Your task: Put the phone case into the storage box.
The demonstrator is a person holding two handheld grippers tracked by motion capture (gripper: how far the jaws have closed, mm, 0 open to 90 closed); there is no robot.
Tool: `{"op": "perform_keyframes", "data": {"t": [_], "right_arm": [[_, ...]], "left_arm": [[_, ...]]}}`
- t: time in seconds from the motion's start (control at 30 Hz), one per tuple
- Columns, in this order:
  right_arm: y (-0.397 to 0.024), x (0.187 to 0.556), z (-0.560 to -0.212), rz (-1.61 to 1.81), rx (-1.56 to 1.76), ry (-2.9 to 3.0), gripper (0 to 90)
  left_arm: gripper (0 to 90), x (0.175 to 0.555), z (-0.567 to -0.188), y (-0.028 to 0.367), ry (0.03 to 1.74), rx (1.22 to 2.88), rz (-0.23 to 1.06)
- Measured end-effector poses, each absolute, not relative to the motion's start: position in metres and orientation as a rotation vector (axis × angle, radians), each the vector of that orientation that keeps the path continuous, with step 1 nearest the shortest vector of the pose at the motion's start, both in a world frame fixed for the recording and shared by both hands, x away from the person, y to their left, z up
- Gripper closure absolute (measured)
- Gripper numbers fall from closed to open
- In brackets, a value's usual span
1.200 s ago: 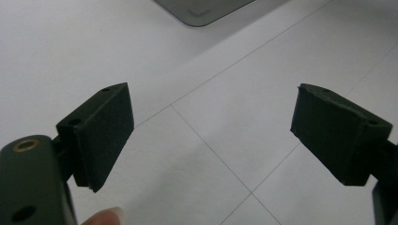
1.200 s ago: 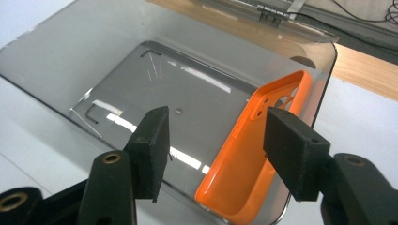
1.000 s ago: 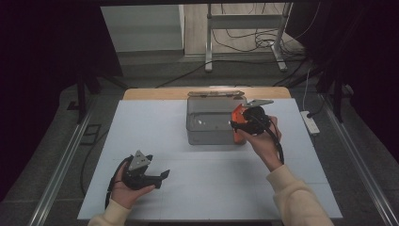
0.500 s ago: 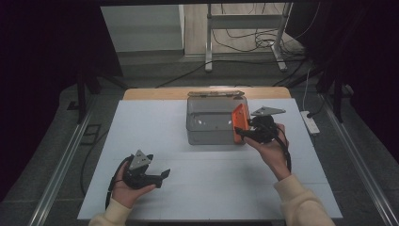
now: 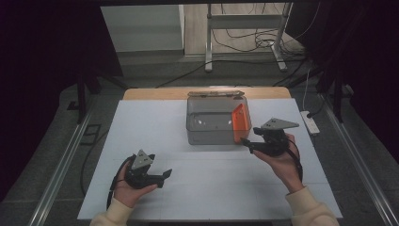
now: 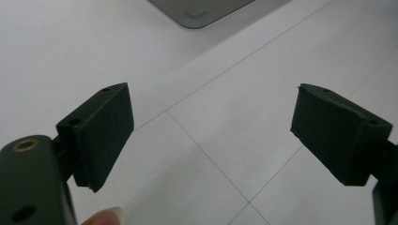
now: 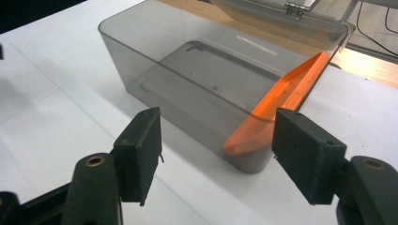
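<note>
A smoky clear box (image 5: pixel 211 123) sits on the white desk (image 5: pixel 141 122), an orange flat piece (image 5: pixel 241 117) leaning inside its right end. Both tools, left (image 5: pixel 162 176) and right (image 5: pixel 246 142), are spread, empty.

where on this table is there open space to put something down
Bare white table lies left of the grey box, and between the left hand-held gripper and right hand-held gripper. It is crowded at the box's right end, where the orange piece leans inside.
</note>
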State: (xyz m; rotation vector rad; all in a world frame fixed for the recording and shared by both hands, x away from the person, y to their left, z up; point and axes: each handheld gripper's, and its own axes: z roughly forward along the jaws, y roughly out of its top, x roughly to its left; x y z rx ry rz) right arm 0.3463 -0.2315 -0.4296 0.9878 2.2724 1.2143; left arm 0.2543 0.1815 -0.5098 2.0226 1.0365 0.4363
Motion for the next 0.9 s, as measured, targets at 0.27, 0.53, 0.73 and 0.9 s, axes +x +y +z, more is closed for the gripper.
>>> {"op": "perform_keyframes", "data": {"t": [0.27,0.53,0.73,0.9], "right_arm": [[-0.249,0.331,-0.434,1.251,0.95,2.289,31.9],[-0.273,0.315,-0.447,1.277,0.905,2.292,30.0],[-0.297,0.307,-0.459,1.299,0.933,2.27,28.8],[-0.309,0.306,-0.473,1.315,0.959,2.271,28.0]], "left_arm": [[13.7,0.255,-0.509,0.182,1.037,2.021,0.44],[13.7,0.253,-0.509,0.182,1.029,2.019,0.444],[13.7,0.253,-0.51,0.183,1.028,2.019,0.444],[13.7,0.252,-0.512,0.183,1.022,2.023,0.442]]}}
